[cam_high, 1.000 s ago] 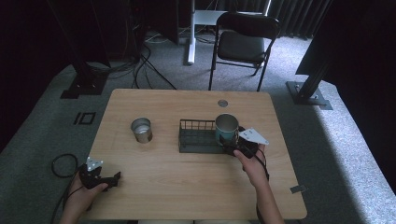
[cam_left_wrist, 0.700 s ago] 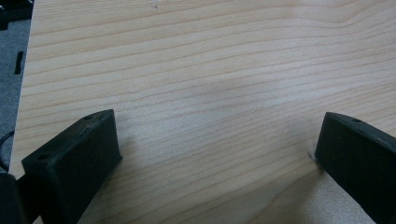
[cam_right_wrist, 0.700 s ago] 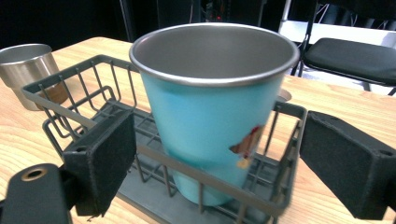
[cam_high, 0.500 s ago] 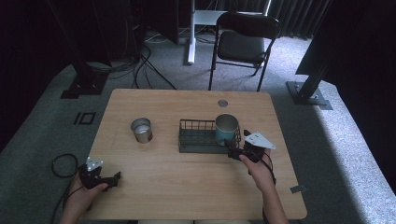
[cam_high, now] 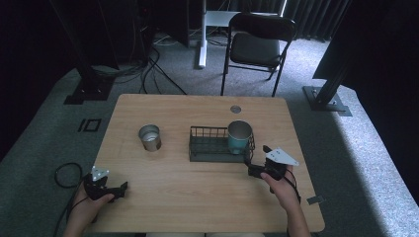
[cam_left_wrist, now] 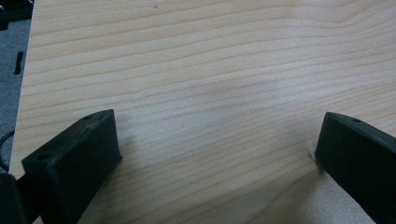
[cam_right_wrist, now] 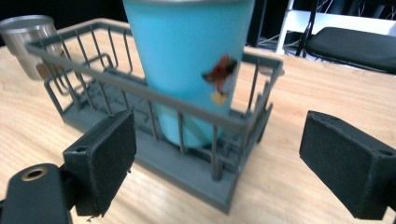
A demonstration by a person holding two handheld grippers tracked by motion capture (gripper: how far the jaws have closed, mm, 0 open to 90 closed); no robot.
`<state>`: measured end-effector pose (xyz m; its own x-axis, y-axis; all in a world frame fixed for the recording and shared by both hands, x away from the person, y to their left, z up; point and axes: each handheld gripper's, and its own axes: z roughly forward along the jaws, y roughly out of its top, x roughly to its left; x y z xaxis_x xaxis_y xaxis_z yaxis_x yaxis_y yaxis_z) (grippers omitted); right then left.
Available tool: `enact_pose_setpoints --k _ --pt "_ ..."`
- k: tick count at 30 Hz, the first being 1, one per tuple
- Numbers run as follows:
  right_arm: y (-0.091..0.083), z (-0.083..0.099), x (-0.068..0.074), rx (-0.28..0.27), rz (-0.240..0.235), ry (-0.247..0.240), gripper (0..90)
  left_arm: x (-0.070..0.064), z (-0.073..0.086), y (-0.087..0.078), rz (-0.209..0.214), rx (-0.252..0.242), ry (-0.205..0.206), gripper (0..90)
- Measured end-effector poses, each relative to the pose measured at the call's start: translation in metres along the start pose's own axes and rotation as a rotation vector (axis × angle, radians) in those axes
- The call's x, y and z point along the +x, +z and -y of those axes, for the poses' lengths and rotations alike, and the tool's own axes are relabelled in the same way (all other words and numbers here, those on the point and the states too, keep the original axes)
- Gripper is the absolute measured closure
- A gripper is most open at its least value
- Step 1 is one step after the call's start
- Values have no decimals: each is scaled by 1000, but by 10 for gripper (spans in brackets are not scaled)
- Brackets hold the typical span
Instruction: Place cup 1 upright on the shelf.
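A teal cup stands upright in the right end of a dark wire basket at mid-table. A silver metal cup stands on the wood left of the basket. My right gripper is open, just off the basket's right front corner, its jaws facing the teal cup with nothing between them. Near the table's front left corner my left gripper rests open over bare wood.
The wooden table has a round cable grommet near its far edge. A black folding chair stands behind the table, with cables and stand bases on the grey carpet. A cable loop lies off the left edge.
My right gripper has drawn back from the teal cup toward the front right, ending clear of the basket. The left gripper has stayed put.
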<state>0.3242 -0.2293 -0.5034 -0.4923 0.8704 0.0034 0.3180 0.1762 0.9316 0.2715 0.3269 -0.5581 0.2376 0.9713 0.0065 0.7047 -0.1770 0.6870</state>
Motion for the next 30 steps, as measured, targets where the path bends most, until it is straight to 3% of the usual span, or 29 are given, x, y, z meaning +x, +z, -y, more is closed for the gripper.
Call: enact_pose_setpoints --k 12,23,30 --pt "-10 22 -10 46 -6 1 108 0 0 0 0 1 1 4" --pt "-19 41 -15 115 -74 -11 108 0 0 0 -1 0 0 4" --pt "-25 49 -20 140 -80 -12 108 0 0 0 -1 1 0 4"
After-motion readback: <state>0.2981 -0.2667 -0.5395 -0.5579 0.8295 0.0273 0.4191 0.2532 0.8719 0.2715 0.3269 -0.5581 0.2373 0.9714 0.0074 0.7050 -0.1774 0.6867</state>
